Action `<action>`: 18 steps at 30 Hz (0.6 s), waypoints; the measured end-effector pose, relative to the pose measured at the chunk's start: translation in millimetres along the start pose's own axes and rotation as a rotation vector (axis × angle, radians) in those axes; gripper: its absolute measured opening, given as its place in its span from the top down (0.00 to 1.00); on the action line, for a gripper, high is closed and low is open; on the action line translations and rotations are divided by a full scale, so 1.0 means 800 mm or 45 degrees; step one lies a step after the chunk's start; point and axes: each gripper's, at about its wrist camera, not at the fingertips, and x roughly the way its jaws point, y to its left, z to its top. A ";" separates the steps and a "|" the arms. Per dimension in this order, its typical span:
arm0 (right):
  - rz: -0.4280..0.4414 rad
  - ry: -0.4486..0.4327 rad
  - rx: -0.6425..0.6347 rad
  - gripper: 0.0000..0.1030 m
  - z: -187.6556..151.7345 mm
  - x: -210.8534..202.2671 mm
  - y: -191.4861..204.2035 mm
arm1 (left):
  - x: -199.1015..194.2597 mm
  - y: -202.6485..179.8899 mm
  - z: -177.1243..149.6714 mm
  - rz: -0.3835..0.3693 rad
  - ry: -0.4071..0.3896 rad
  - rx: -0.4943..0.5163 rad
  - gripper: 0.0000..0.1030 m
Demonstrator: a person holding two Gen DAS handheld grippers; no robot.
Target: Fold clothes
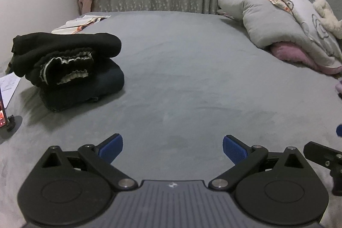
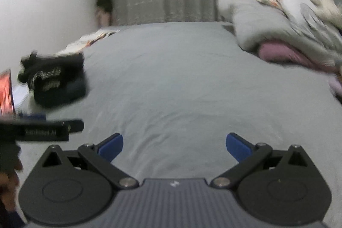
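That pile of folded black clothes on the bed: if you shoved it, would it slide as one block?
Probably not. The folded black clothes look soft and loosely stacked, so the top piece would likely shift first. The grey bedcover looks plush, likely dragging the bottom layer.

No legible text; only blurred white lettering on the left tongs (image 2: 42, 131).
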 end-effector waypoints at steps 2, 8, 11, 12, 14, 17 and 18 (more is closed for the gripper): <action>-0.015 -0.002 -0.021 0.00 0.002 0.010 0.001 | 0.009 0.002 -0.001 0.008 -0.006 -0.002 0.03; -0.074 0.045 -0.049 0.00 0.002 0.058 -0.005 | 0.045 0.007 -0.008 0.014 0.034 -0.010 0.03; -0.097 0.074 -0.028 0.00 -0.003 0.086 -0.012 | 0.059 0.005 -0.014 0.024 0.051 0.004 0.03; -0.109 0.079 -0.013 0.00 -0.007 0.094 -0.017 | 0.063 0.004 -0.015 0.030 0.049 0.008 0.03; -0.134 0.081 0.025 0.00 -0.015 0.106 -0.027 | 0.073 0.003 -0.016 0.041 0.045 0.016 0.03; -0.155 0.093 0.060 0.00 -0.022 0.120 -0.043 | 0.087 0.002 -0.017 0.058 0.039 0.026 0.03; -0.161 0.099 0.069 0.00 -0.024 0.125 -0.048 | 0.094 0.003 -0.018 0.063 0.041 0.024 0.03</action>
